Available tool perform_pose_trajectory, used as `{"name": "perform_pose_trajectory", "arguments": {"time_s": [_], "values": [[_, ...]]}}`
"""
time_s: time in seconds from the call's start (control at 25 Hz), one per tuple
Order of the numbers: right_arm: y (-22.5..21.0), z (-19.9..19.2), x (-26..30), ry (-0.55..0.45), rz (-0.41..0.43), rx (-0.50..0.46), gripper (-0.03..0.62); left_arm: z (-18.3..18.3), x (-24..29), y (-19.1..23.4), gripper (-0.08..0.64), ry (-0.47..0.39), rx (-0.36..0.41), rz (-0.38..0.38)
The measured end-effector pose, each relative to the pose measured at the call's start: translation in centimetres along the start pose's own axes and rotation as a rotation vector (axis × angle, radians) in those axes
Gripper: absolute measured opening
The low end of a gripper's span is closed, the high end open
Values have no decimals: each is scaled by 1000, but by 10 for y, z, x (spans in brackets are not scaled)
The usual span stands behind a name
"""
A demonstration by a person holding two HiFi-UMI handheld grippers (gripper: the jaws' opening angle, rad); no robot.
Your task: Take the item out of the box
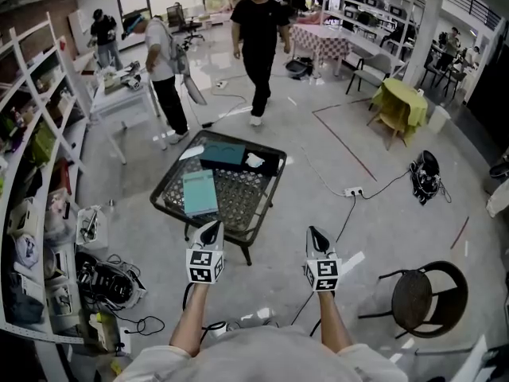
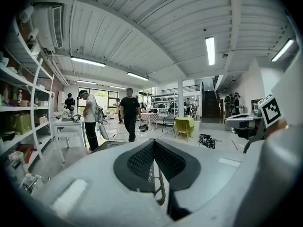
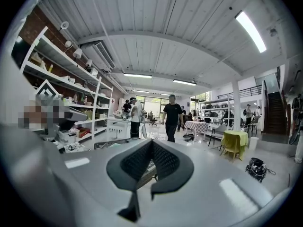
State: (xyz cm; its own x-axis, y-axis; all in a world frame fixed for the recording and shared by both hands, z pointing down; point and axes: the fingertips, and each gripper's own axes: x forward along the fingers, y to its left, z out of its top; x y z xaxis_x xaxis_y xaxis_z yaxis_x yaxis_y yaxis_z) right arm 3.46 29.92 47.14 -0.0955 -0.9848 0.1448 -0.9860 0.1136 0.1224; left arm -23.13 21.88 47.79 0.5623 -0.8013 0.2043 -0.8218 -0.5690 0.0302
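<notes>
On wire table (image 1: 248,201), left part: flat teal box (image 1: 200,192), untouched, item not visible. Short of table's near edge: left gripper (image 1: 211,226) and right gripper (image 1: 316,231), fingers fully together, empty. Extraction not yet started.

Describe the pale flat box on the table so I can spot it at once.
Find the black wire table on the grey floor, mid head view. On its left half lies a flat pale green box. It is lighter and nearer than the dark teal box behind it.
</notes>
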Motion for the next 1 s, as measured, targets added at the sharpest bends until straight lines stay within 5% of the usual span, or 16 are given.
{"name": "perform_pose_trajectory", "arguments": {"time_s": [1.0], "values": [[-61,-37,21,40,60,12,0,-13,67,-54,6,48,2,21]]}}
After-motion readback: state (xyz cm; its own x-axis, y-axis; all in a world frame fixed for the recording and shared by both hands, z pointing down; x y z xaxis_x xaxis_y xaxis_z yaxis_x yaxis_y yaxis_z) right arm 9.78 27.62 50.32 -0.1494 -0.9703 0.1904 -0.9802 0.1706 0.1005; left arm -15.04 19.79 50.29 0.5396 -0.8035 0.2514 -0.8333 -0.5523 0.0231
